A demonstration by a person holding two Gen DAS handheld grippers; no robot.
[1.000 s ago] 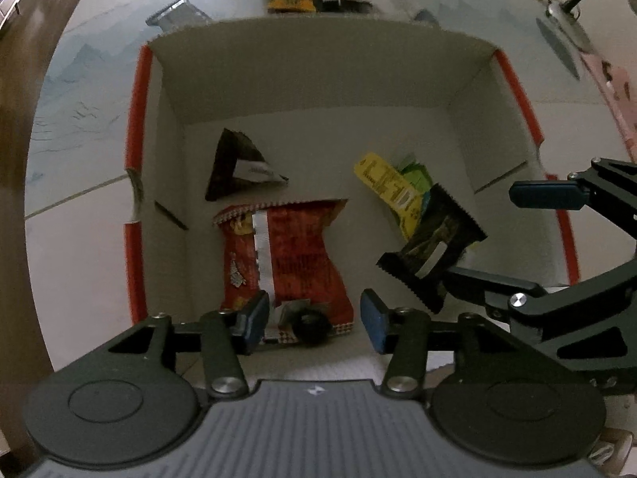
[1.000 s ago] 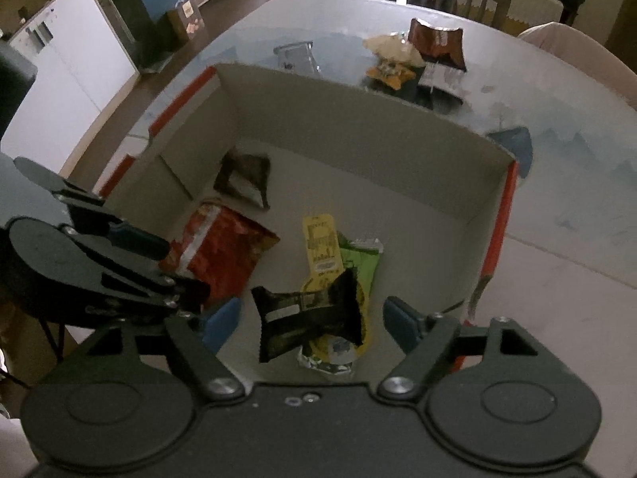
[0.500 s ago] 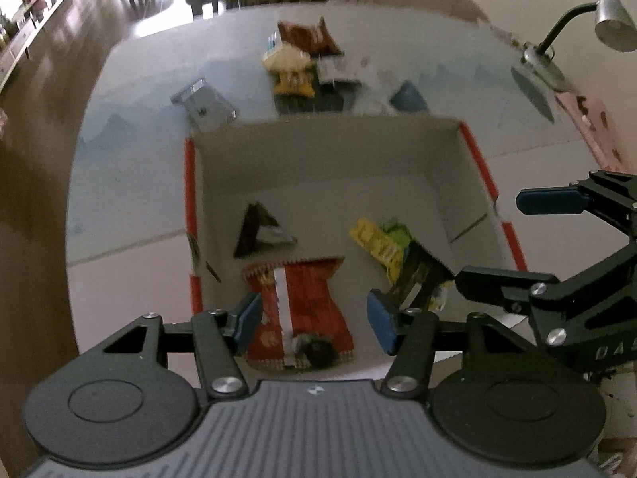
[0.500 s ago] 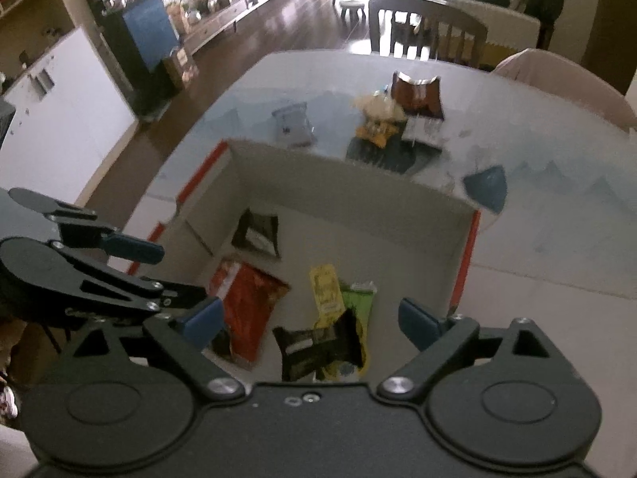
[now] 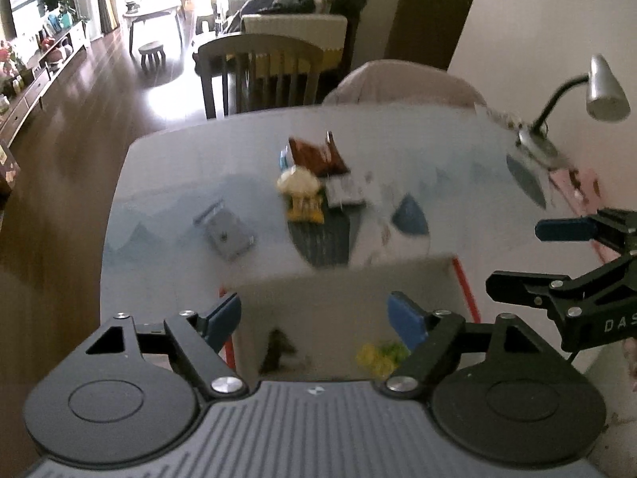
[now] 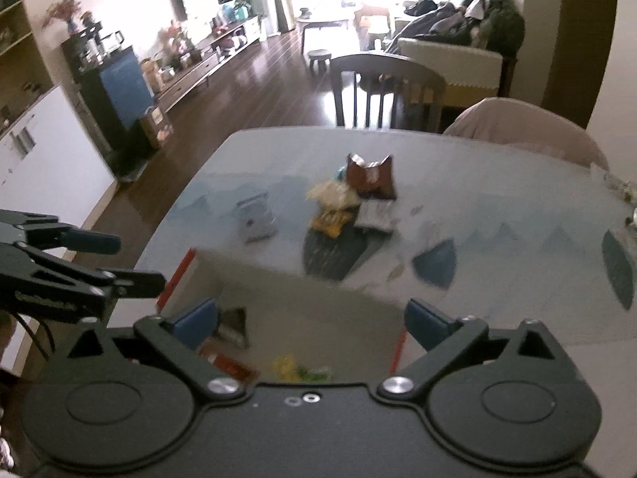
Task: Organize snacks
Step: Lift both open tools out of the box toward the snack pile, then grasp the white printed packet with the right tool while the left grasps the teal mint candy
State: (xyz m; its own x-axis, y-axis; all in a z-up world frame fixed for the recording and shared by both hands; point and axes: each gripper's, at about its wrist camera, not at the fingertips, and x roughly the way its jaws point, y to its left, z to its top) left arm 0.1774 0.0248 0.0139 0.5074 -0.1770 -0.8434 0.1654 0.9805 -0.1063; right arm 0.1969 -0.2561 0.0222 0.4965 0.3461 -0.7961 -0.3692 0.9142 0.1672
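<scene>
My left gripper hovers above the near part of the cardboard box; its jaws are opening with nothing between the blue pads. My right gripper hangs over the same box, jaws also opening and empty. Inside the box lie a dark triangular packet, a yellow-green packet and a red packet. Farther along the table sits a loose heap: a brown packet, a pale packet, a yellow packet and a silver packet. A grey packet lies apart to the left of the heap.
A desk lamp stands at the table's far right corner. A wooden chair and a padded chair stand behind the far edge. Dark wood floor drops off on the left. Red-edged box walls flank the grippers.
Both grippers have risen out of the box and tipped up toward the far table. Their jaws have spread wider. The red and black packets stayed behind in the box.
</scene>
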